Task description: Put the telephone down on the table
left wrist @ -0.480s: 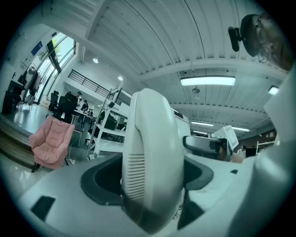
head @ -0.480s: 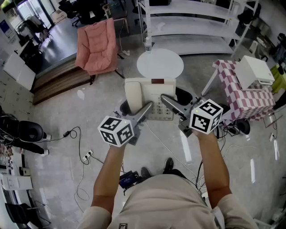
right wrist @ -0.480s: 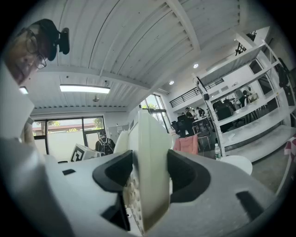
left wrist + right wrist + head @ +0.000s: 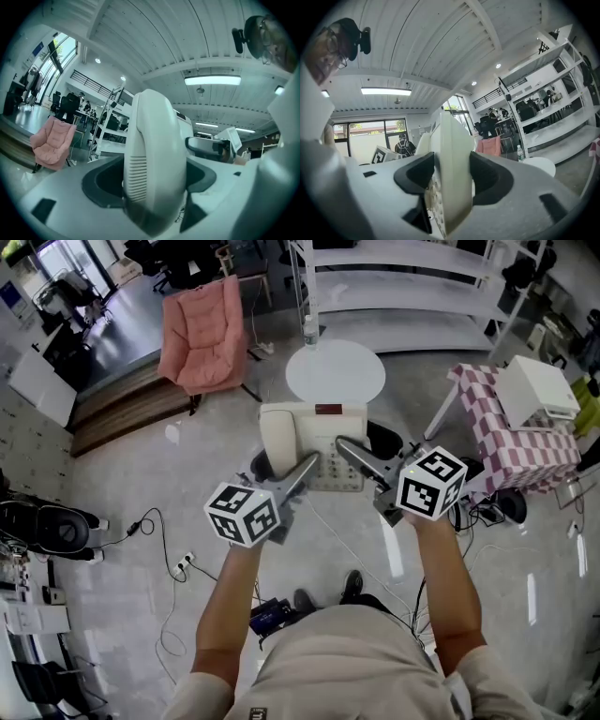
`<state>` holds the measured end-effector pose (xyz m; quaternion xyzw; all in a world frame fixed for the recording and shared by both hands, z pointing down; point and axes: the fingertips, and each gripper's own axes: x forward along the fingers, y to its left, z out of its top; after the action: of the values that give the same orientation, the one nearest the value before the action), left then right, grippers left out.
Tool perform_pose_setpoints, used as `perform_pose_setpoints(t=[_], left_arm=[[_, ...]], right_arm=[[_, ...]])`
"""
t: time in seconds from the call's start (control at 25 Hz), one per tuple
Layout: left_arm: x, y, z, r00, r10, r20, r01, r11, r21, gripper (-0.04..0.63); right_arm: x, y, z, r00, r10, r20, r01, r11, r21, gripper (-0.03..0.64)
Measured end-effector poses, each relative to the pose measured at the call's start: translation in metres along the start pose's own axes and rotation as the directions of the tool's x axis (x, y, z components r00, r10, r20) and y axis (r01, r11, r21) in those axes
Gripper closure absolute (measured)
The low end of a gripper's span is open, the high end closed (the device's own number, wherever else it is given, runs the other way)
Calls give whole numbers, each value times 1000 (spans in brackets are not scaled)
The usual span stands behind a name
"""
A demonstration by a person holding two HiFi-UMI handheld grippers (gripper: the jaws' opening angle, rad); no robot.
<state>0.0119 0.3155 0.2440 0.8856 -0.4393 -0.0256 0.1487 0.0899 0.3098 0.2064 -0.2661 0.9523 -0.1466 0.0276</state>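
Observation:
A cream desk telephone (image 4: 312, 443) with its handset on the left side hangs in the air between both grippers, just short of the round white table (image 4: 336, 374). My left gripper (image 4: 306, 468) is shut on the handset end (image 4: 154, 159), which fills the gap between its jaws. My right gripper (image 4: 348, 450) is shut on the right edge of the telephone body (image 4: 451, 173); the keypad shows on the left face. Both grippers point level. The underside of the telephone is hidden.
A water bottle (image 4: 310, 332) stands at the round table's far left rim. A pink armchair (image 4: 201, 334) sits far left, white shelving (image 4: 403, 287) behind, and a checked-cloth table (image 4: 516, 442) with a white box (image 4: 534, 390) at right. Cables (image 4: 164, 549) trail on the floor.

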Motion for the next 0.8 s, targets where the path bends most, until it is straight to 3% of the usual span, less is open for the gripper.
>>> perform_pose_setpoints(t=[0.8], left_arm=[[72, -2, -10, 995, 97, -4, -97, 995, 2, 242]], right_arm=[[-9, -79, 5, 995, 100, -13, -99, 993, 57, 397]])
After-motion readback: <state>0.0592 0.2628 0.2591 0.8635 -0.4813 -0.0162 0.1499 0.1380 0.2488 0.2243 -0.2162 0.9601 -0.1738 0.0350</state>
